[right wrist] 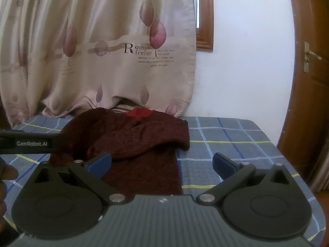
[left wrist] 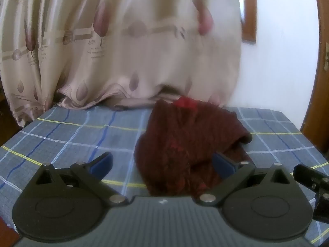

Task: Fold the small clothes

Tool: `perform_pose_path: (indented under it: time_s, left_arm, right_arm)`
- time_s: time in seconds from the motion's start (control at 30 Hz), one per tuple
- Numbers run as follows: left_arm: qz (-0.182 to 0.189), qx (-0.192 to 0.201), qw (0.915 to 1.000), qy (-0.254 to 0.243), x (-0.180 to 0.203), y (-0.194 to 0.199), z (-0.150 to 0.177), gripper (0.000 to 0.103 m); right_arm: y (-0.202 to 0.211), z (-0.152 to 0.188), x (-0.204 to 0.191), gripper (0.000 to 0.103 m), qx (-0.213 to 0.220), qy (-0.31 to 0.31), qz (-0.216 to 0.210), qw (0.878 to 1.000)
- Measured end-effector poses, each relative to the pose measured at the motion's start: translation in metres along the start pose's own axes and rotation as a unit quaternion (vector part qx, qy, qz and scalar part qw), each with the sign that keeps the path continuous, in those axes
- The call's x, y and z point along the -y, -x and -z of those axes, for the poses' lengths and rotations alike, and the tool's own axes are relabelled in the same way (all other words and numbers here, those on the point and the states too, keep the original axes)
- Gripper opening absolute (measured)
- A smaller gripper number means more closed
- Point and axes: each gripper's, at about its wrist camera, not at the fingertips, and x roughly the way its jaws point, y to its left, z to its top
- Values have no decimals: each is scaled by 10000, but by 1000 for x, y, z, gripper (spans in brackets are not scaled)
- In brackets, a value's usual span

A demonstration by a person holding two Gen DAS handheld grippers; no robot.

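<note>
Risk: both your grippers, left gripper (left wrist: 162, 163) and right gripper (right wrist: 162, 163), gape empty; sweater (right wrist: 131, 142) at twelve o'clock bunches if pinched thick.

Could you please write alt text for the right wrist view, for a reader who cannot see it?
A dark red knitted garment lies crumpled on a blue checked bedsheet, just ahead of the open right gripper, which holds nothing. Behind hang a beige leaf-print curtain and a white wall; the left gripper enters from the left edge.

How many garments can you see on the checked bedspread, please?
1: a dark red knitted sweater, crumpled mid-bedspread near the curtain; anything beneath it would be hidden.
</note>
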Motion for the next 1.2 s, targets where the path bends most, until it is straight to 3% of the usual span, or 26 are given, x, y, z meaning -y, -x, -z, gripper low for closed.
perform_pose_path:
  time_s: [0.6,0.87,1.2]
  left_arm:
    - [30,-87,9999,-92,2,-9,-2,103]
    - [53,-197,9998,-46,0,-15,-2,103]
    - [89,-204,9997,-59,2,-16,-2,103]
  right_arm:
    - [-13,2,1,103,17,-165,19,9999]
    - [-20,2,-1,103,70,-663,-231,9975]
    - [-23,3,-1,103,48,-427,-195,9989]
